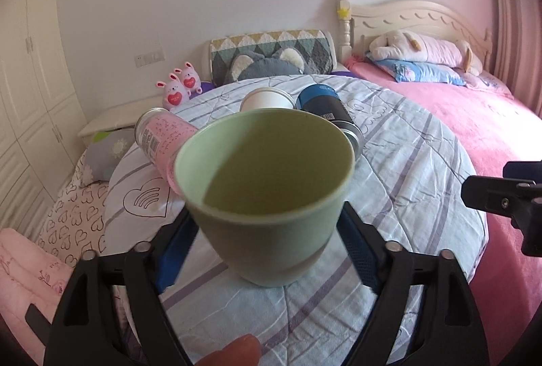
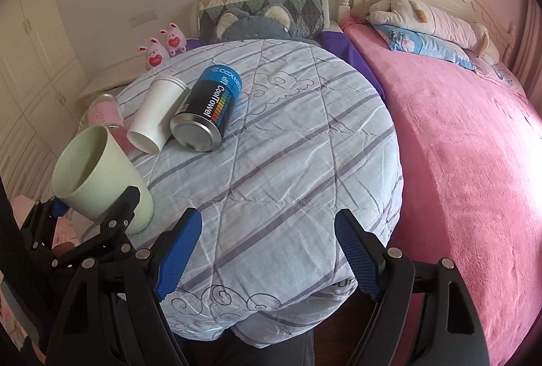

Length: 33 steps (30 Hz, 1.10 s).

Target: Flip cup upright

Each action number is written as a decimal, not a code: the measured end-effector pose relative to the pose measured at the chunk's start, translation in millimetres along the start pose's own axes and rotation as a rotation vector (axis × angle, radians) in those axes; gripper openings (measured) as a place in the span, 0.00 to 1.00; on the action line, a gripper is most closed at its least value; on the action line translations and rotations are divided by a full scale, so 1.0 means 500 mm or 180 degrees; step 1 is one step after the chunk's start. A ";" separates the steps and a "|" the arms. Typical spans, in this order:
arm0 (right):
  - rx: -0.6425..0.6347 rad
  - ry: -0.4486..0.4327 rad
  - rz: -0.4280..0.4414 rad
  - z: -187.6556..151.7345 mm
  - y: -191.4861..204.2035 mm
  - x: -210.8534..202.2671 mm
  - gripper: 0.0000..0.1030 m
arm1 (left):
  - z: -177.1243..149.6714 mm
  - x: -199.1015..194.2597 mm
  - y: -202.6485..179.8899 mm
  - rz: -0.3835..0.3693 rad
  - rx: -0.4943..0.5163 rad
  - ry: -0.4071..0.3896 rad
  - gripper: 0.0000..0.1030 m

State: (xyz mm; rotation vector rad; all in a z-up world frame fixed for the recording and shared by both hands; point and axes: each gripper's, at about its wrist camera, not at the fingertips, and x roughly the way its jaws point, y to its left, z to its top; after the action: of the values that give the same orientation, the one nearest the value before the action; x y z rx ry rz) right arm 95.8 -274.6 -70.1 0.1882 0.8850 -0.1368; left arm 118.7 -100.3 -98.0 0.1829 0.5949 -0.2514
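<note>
Between the left gripper's (image 1: 271, 230) blue pads, the green cup (image 1: 267, 193) sits clamped low on its wall, mouth up but tilted — lifted, by the look of it, above the striped quilt (image 2: 288, 162). Beyond its jaws lie a pink can (image 1: 162, 135), white cup (image 2: 157, 110) and blue canister (image 2: 210, 105). Setting down remains; the right gripper (image 2: 267, 250) hangs spread, holding nothing.

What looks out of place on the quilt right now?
Three containers lie toppled at the far left: white paper cup, blue-black CoolTowel can, pink can. The pale green plastic cup in the left gripper is tilted. Nothing spilled.
</note>
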 end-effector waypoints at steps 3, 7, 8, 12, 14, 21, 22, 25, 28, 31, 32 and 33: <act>0.0001 -0.0005 0.0005 -0.001 0.003 -0.002 0.79 | -0.001 -0.014 -0.005 -0.0018 0.0068 -0.0070 0.96; 0.0002 -0.0022 0.0007 -0.003 0.006 -0.007 0.79 | 0.006 -0.025 -0.007 -0.0030 0.0129 -0.0103 0.99; 0.0002 -0.0031 0.0006 -0.003 0.007 -0.010 0.79 | 0.009 -0.026 -0.007 -0.0037 0.0131 -0.0093 0.99; 0.0017 -0.0103 0.0018 -0.004 0.010 -0.030 0.79 | 0.018 -0.044 0.004 -0.0078 0.0066 -0.0054 1.00; 0.0030 -0.0160 0.0030 -0.005 0.010 -0.043 0.79 | 0.024 -0.057 0.014 -0.0082 0.0029 -0.0026 1.00; 0.0003 -0.0537 0.0046 -0.008 0.035 -0.118 0.79 | 0.047 -0.110 0.072 0.0262 -0.0146 0.0408 1.00; -0.0018 -0.0572 0.0039 -0.010 0.042 -0.127 0.79 | 0.047 -0.119 0.083 0.0280 -0.0191 0.0467 1.00; -0.0085 -0.0637 0.0026 -0.023 0.066 -0.147 0.79 | 0.039 -0.149 0.116 0.0309 -0.0298 0.0629 1.00; -0.0157 -0.0647 0.0044 -0.047 0.095 -0.160 0.79 | 0.023 -0.189 0.141 0.0351 -0.0338 0.0629 1.00; -0.0203 -0.0675 0.0052 -0.079 0.118 -0.171 0.79 | 0.001 -0.226 0.159 0.0406 -0.0345 0.0589 1.00; -0.0220 -0.0681 0.0067 -0.093 0.127 -0.174 0.79 | -0.007 -0.236 0.164 0.0413 -0.0355 0.0574 1.00; -0.0230 -0.0688 0.0072 -0.104 0.133 -0.177 0.79 | -0.016 -0.250 0.170 0.0419 -0.0368 0.0559 1.00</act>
State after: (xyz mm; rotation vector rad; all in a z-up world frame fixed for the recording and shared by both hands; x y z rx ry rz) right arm 14.4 -194.8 -26.2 0.1136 0.6712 -0.1018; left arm 38.8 5.4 -24.6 0.1326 0.7663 -0.0734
